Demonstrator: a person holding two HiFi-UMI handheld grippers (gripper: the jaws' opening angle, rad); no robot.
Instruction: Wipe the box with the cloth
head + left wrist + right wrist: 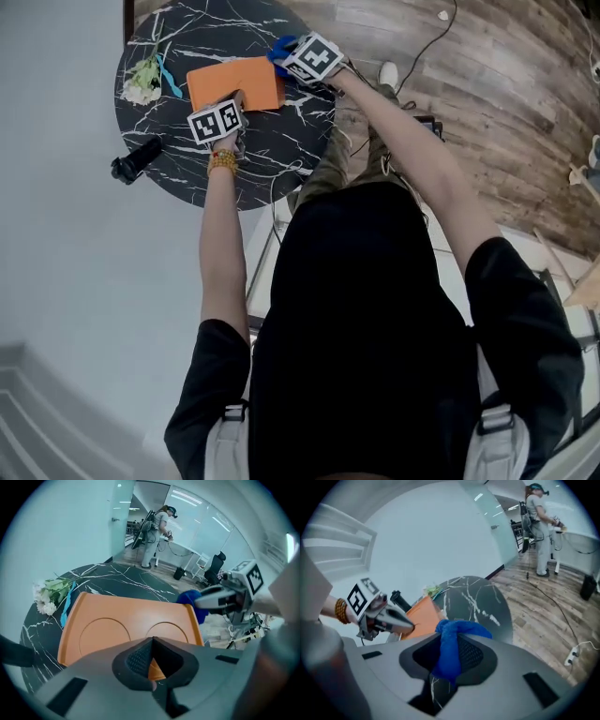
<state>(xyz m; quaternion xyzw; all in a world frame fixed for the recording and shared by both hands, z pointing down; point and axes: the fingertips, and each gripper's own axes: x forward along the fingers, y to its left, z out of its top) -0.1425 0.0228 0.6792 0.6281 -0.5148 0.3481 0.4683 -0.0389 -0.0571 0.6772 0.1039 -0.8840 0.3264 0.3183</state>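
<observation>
Box: flat on surface | left gripper: jaws closed on its near edge | right gripper: jaws pinching cloth by far corner | risk: thin edge grip may slip, so box skids under wiping

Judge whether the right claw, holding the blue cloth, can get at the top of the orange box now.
Probably yes. The right claw holds the cloth beside the box, whose top is bare; the left claw only pinches its near edge.
</observation>
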